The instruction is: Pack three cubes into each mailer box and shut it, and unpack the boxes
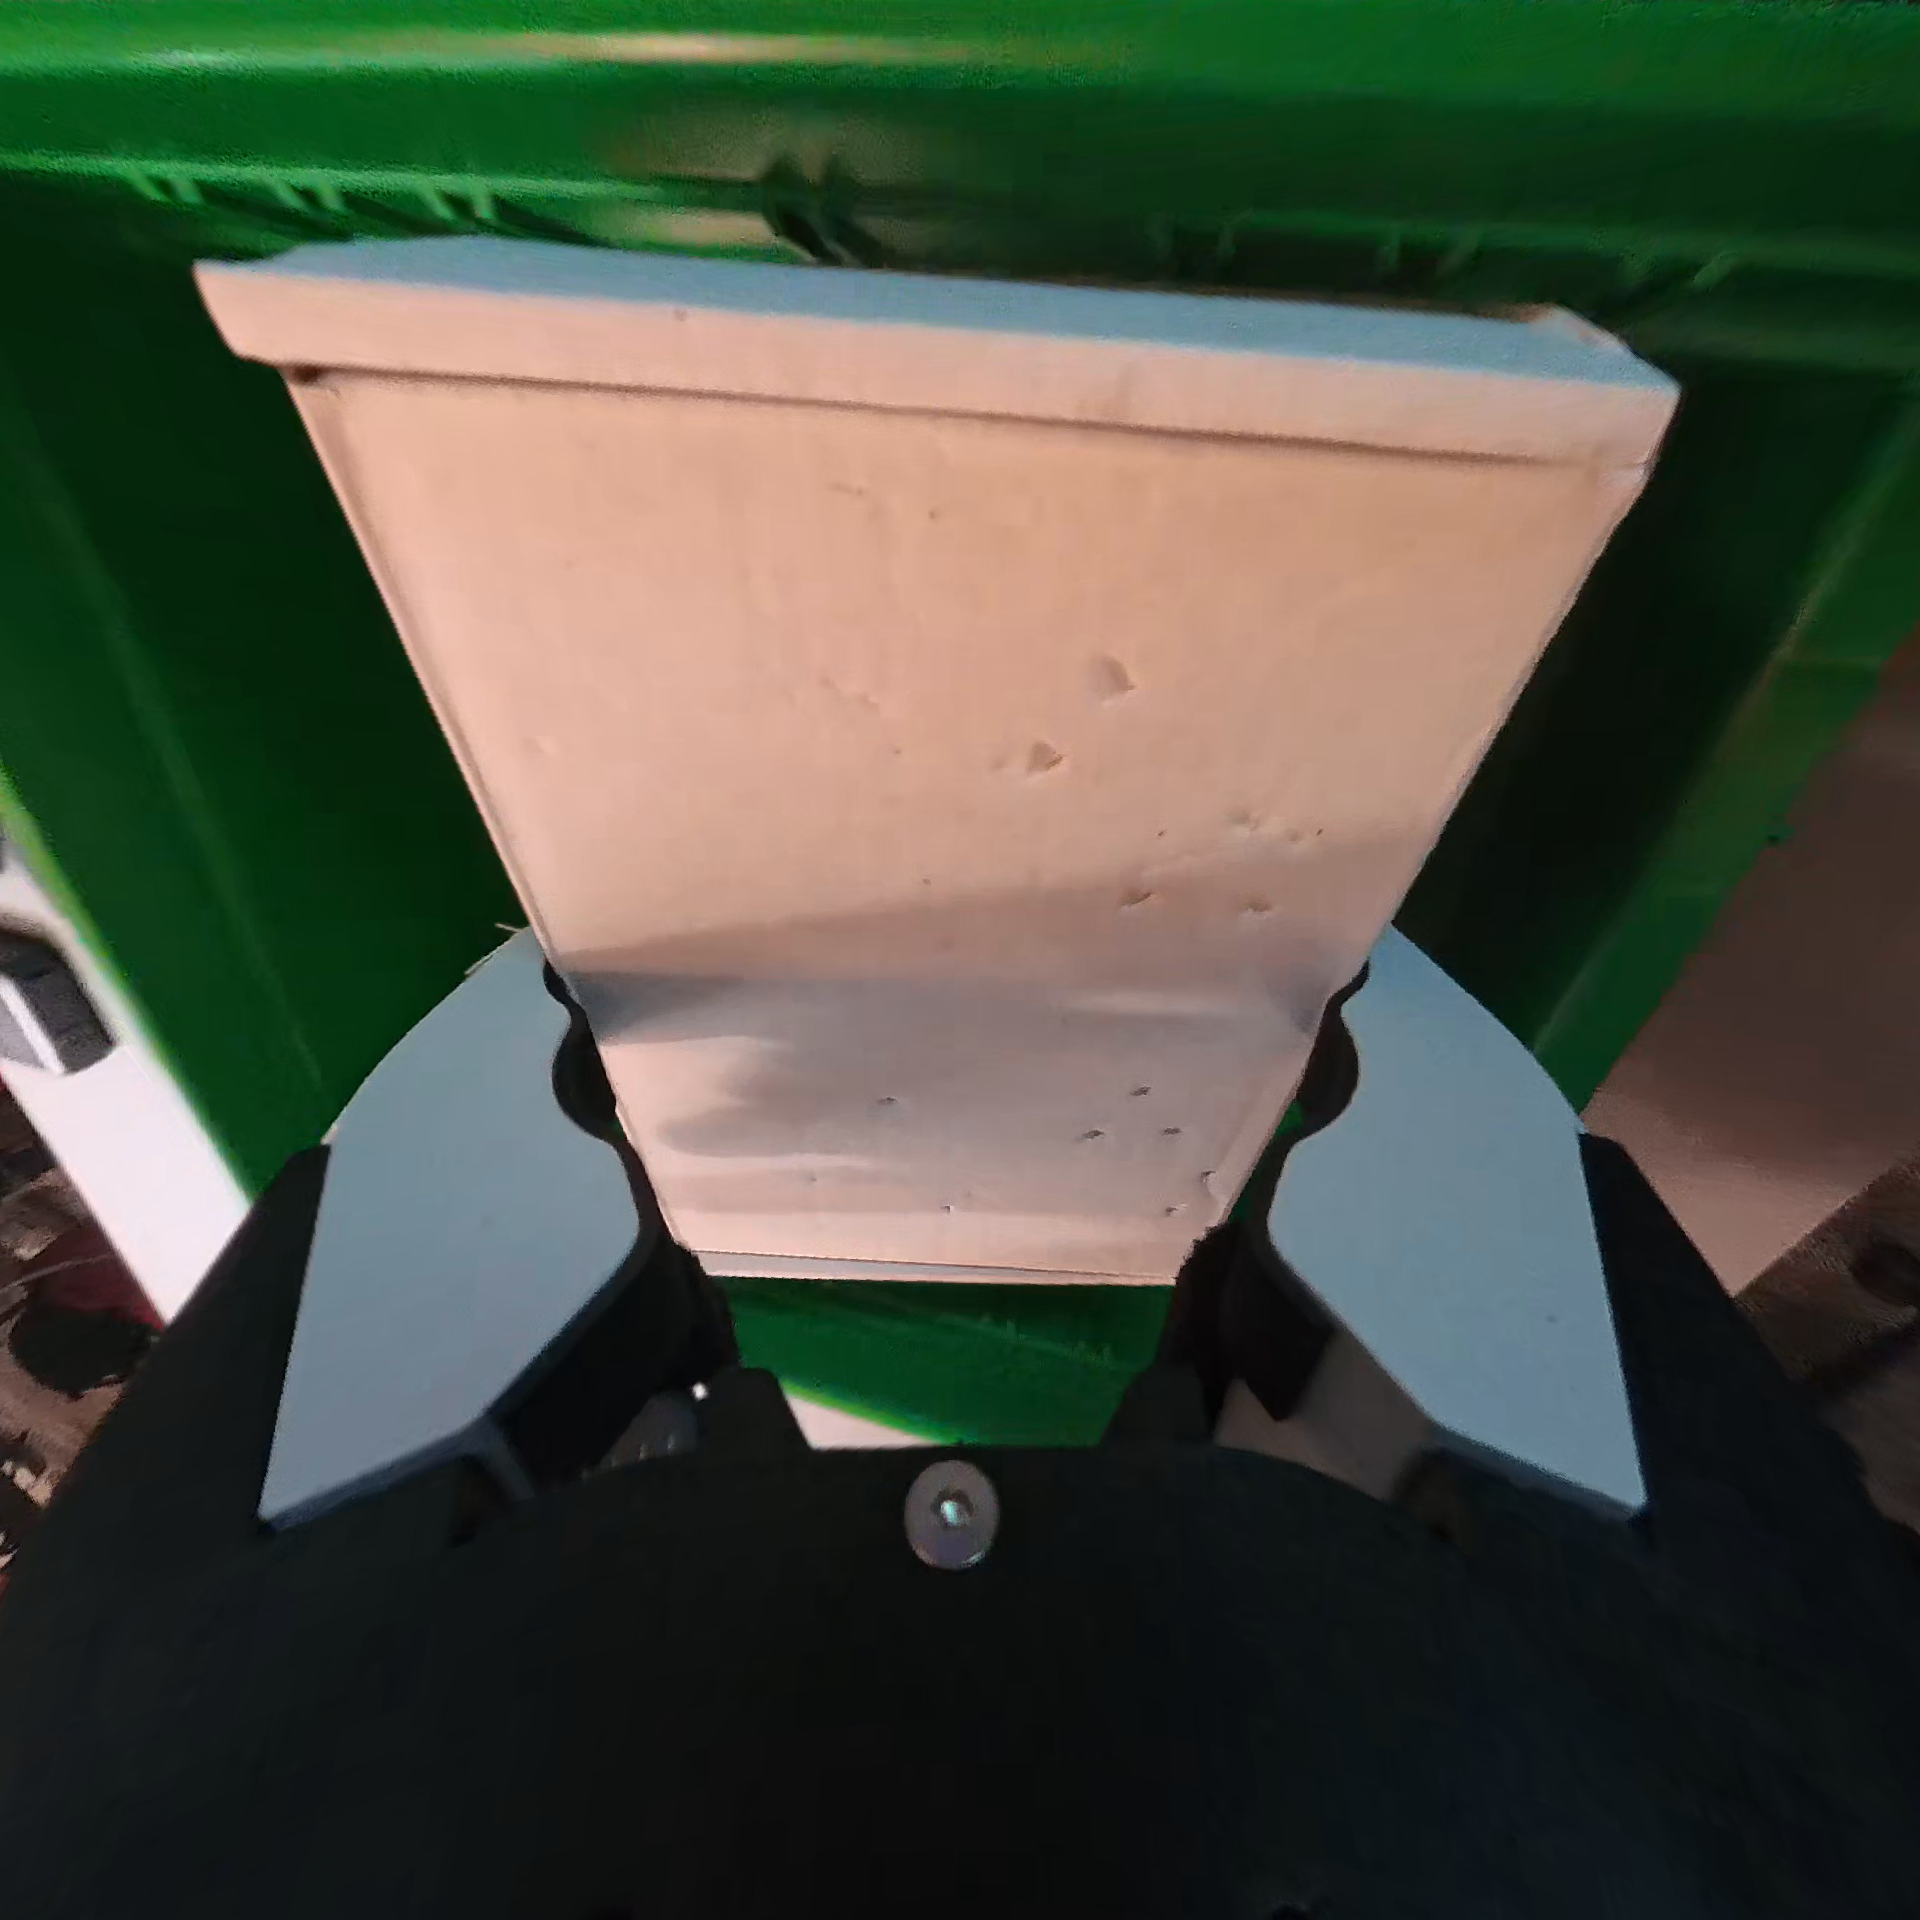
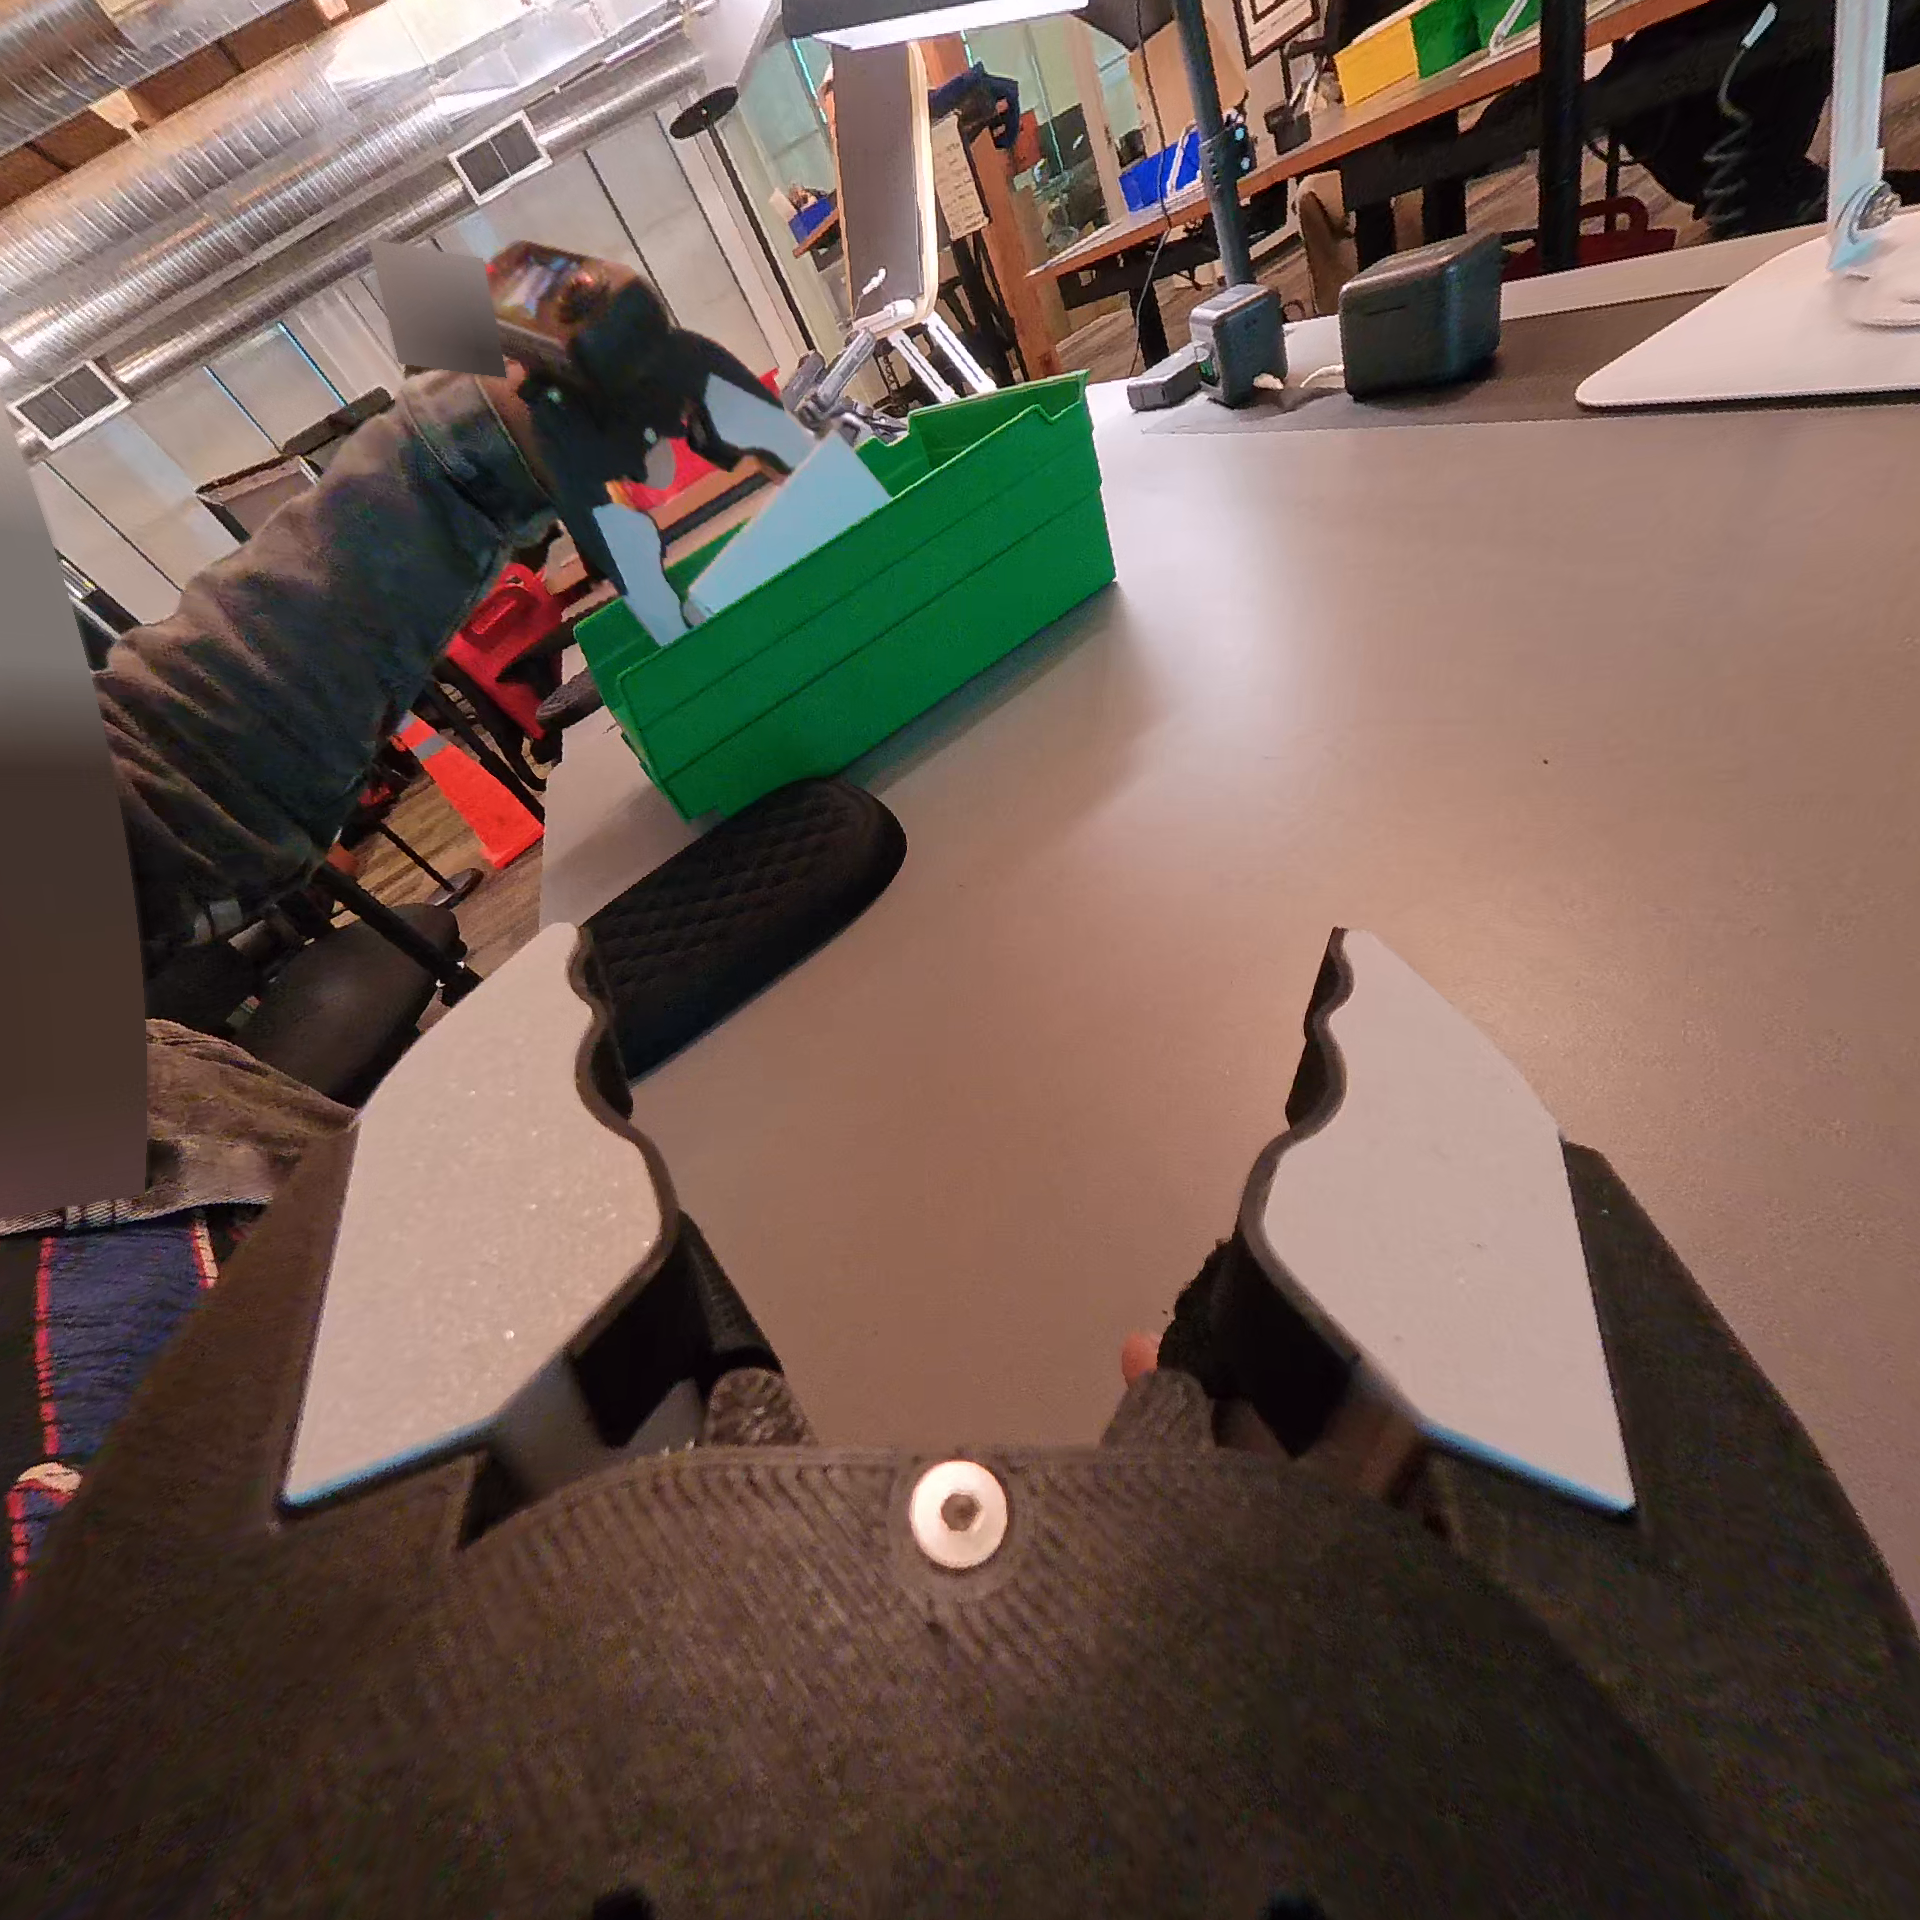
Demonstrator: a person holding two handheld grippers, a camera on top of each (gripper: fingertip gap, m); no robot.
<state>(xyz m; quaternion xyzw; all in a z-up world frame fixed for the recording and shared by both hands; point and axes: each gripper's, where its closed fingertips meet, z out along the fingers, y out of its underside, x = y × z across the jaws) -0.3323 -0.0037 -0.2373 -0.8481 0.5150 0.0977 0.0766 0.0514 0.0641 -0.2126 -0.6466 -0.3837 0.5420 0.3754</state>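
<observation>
Grey tabletop (image 2: 1455, 727) fills the right wrist view, with a green plastic bin (image 2: 883, 644) at 11 o'clock and a black quilted pad (image 2: 727, 925) just before it. Low over the bare surface, the right gripper (image 2: 956, 977) is spread wide and grips nothing. Only this view shows the left gripper (image 2: 727, 509) tilted down into the bin from a sleeved arm (image 2: 291, 644). Seen close, the left gripper (image 1: 951, 997) clamps the flat white cardboard mailer box (image 1: 935, 675), shut, between its 2 fingers inside the bin (image 1: 156, 571).

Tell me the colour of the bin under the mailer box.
Bright green bin, clearest in the right wrist view; the mailer box is white.
</observation>
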